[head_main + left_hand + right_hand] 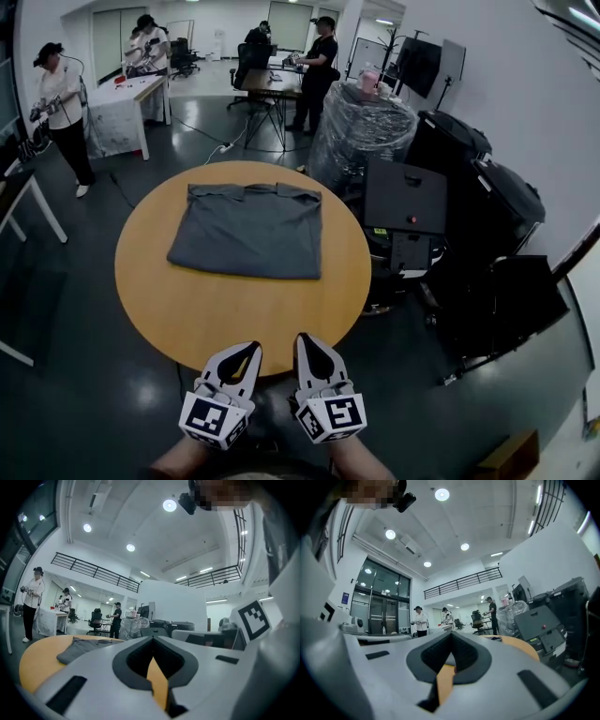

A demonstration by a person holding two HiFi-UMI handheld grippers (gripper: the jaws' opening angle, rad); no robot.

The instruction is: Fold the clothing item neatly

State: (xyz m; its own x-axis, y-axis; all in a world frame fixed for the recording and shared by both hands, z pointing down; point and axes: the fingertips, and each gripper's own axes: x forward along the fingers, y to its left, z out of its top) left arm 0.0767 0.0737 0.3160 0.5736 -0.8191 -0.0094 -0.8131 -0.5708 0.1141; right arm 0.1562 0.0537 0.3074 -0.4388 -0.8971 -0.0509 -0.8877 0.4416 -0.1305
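Note:
A dark grey garment [248, 232] lies folded into a flat rectangle on the far half of a round wooden table [234, 314]. Both grippers hang side by side just off the table's near edge, well short of the cloth. My left gripper [251, 348] is shut with nothing in it, and so is my right gripper [302, 337]. In the left gripper view, the closed jaws [152, 641] point across the tabletop, and the garment [77, 648] shows at the left. In the right gripper view, the right gripper [452, 637] points past the table's edge [515, 644].
Black equipment cases [405, 197] and a plastic-wrapped stack [361, 122] stand close to the table's right side. A white-covered table [117, 108] and several people are further back. A power strip cable [220, 148] lies on the dark floor behind the table.

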